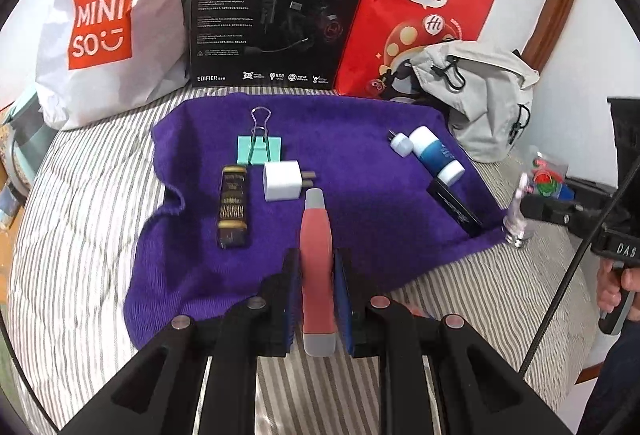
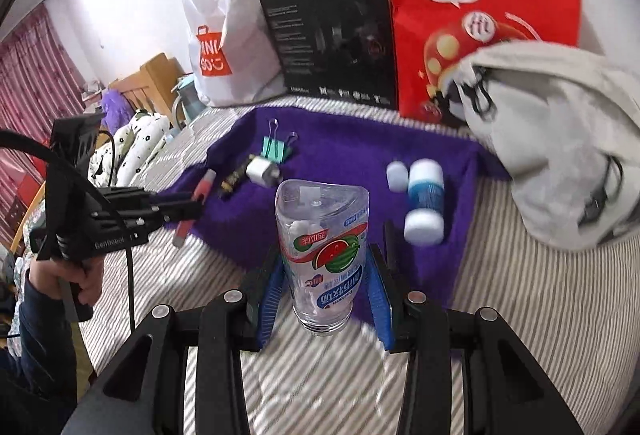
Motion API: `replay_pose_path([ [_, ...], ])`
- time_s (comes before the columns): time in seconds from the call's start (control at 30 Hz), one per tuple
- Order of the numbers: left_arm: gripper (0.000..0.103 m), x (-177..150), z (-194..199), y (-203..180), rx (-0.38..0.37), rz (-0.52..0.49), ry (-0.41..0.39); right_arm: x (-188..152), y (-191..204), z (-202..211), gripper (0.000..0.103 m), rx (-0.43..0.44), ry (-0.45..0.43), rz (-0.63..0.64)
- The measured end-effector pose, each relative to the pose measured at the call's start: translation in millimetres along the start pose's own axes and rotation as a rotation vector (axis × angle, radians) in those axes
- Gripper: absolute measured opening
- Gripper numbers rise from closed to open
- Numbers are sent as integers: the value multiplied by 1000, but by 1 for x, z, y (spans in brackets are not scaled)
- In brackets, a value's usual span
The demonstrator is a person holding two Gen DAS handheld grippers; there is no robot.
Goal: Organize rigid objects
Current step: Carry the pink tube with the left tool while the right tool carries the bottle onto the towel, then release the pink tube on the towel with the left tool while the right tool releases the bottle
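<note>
Two grippers each held one rigid item above the striped bedspread [image 1: 80, 195] near the purple towel [image 1: 360, 139]. On the left, the left gripper [image 1: 316, 299] was clamped on the slim coral-and-grey plastic utility knife [image 1: 316, 259] at mid-body; it looked light, stiff, and secure there. On the right, the right gripper [image 2: 326, 299] flanked the clear plastic candy bottle [image 2: 324, 255], blue pads seemingly touching its lower walls; smooth, probably slippery, best gripped low.

The front part of the purple towel [image 1: 360, 163] is free between the white charger [image 1: 281, 181] and the blue-and-white tube [image 1: 436, 153]. Behind, the black box [image 1: 276, 7] and red bag [image 1: 416, 11] close the way.
</note>
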State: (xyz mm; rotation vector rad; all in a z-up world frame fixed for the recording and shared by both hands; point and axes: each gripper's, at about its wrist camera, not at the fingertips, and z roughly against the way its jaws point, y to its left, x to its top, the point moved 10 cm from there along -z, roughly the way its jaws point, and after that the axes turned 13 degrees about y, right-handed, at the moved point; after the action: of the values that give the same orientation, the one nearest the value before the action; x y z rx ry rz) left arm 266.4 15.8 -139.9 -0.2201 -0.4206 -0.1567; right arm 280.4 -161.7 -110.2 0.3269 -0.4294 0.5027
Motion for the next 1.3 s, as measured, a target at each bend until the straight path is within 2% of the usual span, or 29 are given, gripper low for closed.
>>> replay_pose_path([
  [0.2,17,15,-22,15,17,14,35,29,-4,-33,40,-27,64,32],
  [0.53,17,19,-45,32,21,37,82,31,-5,-89,40,-66,198,95],
  [0.9,17,26,-64,28,-11,40,92,41,-13,-122,40,-118,253,96],
  [1.07,17,27,-65,29,-18,33,87,43,-15,-124,40,-100,240,83],
  [1.3,17,19,-60,28,-6,37,87,38,-12,-125,40,-155,248,144],
])
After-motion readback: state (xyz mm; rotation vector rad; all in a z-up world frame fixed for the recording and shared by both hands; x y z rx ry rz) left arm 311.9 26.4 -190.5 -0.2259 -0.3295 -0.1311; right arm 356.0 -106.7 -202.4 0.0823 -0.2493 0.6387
